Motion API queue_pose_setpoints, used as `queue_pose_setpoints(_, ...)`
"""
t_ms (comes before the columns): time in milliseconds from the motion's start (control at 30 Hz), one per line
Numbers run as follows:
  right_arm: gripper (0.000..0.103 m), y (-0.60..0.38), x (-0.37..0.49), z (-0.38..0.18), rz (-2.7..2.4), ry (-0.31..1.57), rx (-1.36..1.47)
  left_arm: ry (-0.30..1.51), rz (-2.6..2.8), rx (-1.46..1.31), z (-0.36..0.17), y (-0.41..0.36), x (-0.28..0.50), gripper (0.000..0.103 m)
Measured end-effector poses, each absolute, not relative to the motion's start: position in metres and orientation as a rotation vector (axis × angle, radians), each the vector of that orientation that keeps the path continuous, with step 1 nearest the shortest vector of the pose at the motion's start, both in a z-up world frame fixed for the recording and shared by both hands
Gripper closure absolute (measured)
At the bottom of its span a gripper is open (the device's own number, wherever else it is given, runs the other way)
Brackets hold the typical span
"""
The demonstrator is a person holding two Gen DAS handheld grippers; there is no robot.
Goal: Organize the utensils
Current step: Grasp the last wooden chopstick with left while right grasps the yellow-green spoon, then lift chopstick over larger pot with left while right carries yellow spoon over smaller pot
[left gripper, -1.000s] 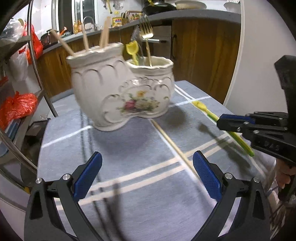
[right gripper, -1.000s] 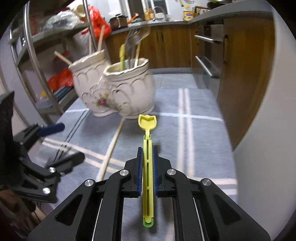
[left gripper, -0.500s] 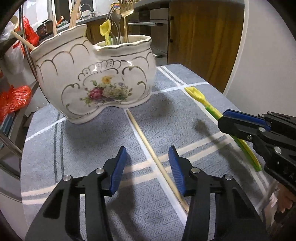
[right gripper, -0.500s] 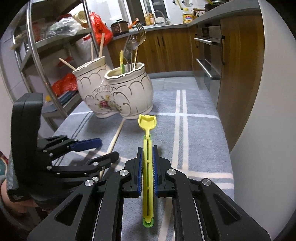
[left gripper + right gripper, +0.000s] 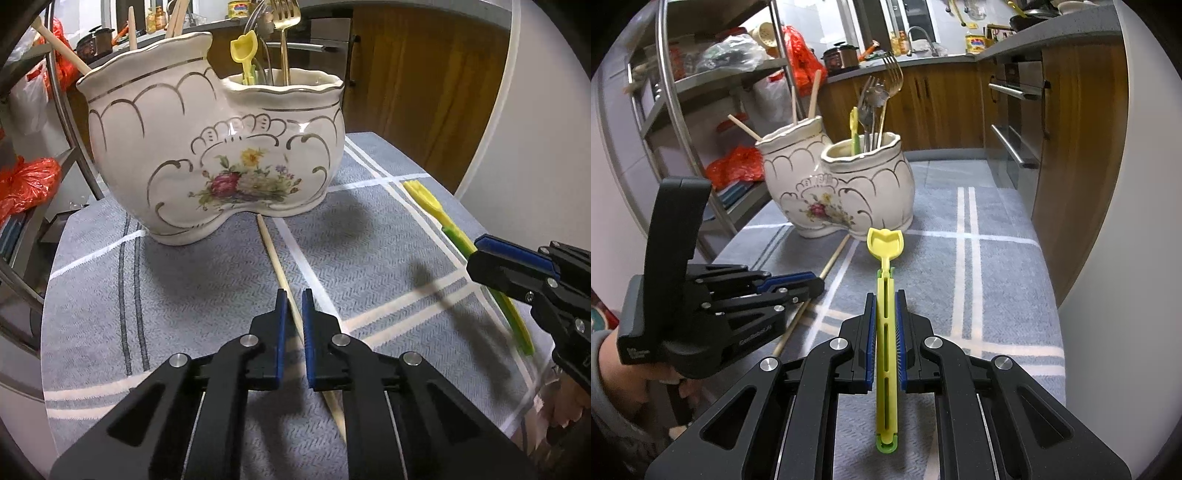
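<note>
A white floral two-pot ceramic holder (image 5: 221, 162) (image 5: 842, 192) stands on the grey striped cloth. Its taller pot holds wooden chopsticks (image 5: 59, 48); its lower pot holds forks (image 5: 284, 22) and a yellow plastic utensil (image 5: 243, 51). A single wooden chopstick (image 5: 275, 258) (image 5: 833, 260) lies on the cloth in front. My left gripper (image 5: 291, 306) (image 5: 812, 286) has closed around this chopstick at cloth level. My right gripper (image 5: 885, 310) (image 5: 480, 251) is shut on a yellow-green plastic utensil (image 5: 885, 280) (image 5: 436, 206), lying along the cloth.
A metal rack (image 5: 683, 122) with red bags (image 5: 26, 181) stands left of the table. Wooden kitchen cabinets (image 5: 1071, 129) and an oven handle run behind and right. The table's curved right edge (image 5: 443, 188) lies near the plastic utensil.
My left gripper moved forward and down over the lone chopstick and closed from wide open to nearly shut around it. The right gripper kept its hold on the yellow-green utensil.
</note>
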State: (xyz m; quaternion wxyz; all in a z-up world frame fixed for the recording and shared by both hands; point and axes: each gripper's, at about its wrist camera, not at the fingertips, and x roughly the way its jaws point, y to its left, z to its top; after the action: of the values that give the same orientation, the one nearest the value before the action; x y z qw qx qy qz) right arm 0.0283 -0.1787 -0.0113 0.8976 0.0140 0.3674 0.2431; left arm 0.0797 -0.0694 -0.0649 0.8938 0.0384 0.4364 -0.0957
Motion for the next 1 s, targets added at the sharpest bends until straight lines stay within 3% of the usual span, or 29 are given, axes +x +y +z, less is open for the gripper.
queue_pose_setpoints(467,0.093,-0.172,0.024,-0.002,0.514,0.724,0.002,0.876,-0.322,0.123,-0.035,-0.036,0.040,0.099)
queue_pose_setpoints(1000,0.093,-0.175,0.027,0.017,0.496,0.625,0.089,0.554,-0.463,0.121,-0.001,0.017,-0.010,0.099)
